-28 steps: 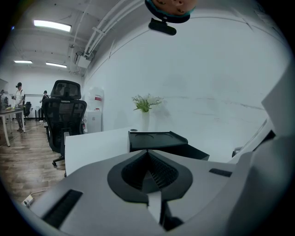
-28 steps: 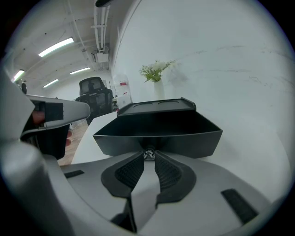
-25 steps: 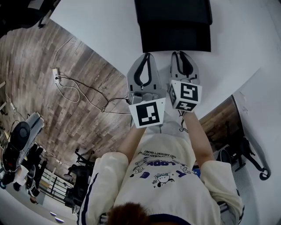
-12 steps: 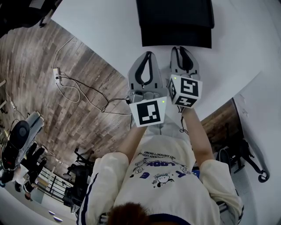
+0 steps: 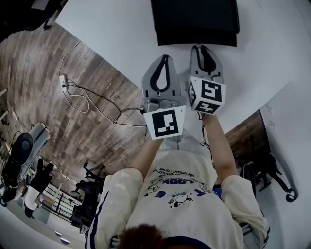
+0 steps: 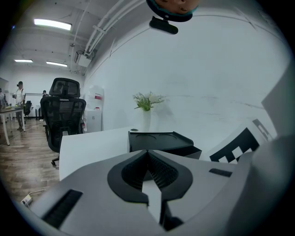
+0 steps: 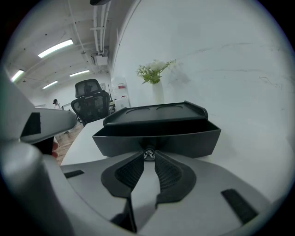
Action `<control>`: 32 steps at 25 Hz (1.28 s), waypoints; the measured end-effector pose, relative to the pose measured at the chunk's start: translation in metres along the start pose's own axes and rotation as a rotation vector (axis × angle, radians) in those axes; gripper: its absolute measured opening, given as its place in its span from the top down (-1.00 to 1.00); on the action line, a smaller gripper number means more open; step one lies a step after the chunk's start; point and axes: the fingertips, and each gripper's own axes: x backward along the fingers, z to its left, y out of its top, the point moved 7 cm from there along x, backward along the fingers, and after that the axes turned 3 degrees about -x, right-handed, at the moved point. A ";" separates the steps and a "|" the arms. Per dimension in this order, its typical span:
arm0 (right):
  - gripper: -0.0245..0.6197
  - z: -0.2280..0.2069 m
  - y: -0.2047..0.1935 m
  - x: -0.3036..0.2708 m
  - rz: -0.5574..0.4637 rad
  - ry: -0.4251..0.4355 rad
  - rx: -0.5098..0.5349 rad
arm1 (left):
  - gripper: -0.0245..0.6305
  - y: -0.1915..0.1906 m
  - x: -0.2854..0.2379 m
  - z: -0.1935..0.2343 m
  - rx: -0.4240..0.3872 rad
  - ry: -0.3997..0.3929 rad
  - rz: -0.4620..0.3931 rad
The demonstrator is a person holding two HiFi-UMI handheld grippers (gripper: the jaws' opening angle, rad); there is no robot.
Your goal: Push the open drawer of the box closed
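Gained ground with the right gripper (image 5: 203,47) since a second ago, now nosed right up against the drawer (image 5: 197,40) front, and seeing less of that drawer beyond the box (image 5: 194,14). Pinching the drawer's small round knob (image 7: 148,155) there with narrow fingers. Trailing just beside it with the left gripper (image 5: 163,56), short of the drawer, fingers closed tip to tip on nothing. Still finding the drawer partly open, out of a black box toward the far edge of the white table (image 5: 112,29). Spotting a vase (image 7: 158,94) of greenery behind, by the wall.
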 end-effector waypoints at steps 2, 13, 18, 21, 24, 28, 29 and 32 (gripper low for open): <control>0.65 -0.001 0.002 -0.003 -0.005 0.003 0.006 | 0.88 0.000 -0.002 0.000 0.004 0.001 0.000; 0.65 -0.005 0.012 -0.018 -0.034 0.008 0.015 | 0.89 -0.003 -0.011 -0.002 0.010 -0.001 0.007; 0.65 -0.004 0.016 -0.025 -0.042 0.011 0.016 | 0.89 -0.003 -0.018 0.000 0.010 0.000 0.013; 0.65 -0.002 0.015 -0.027 -0.044 0.008 0.021 | 0.89 -0.004 -0.019 0.001 0.010 -0.001 0.011; 0.65 -0.003 0.015 -0.025 -0.047 0.004 0.024 | 0.88 -0.005 -0.020 -0.001 0.013 -0.003 0.014; 0.65 -0.002 0.016 -0.027 -0.046 0.013 0.017 | 0.89 -0.005 -0.020 0.000 0.017 0.000 0.016; 0.65 -0.002 0.016 -0.027 -0.046 0.016 0.014 | 0.89 -0.005 -0.020 0.001 0.018 0.002 0.016; 0.65 -0.004 0.017 -0.027 -0.049 0.015 0.012 | 0.88 -0.005 -0.019 0.001 0.023 0.006 0.019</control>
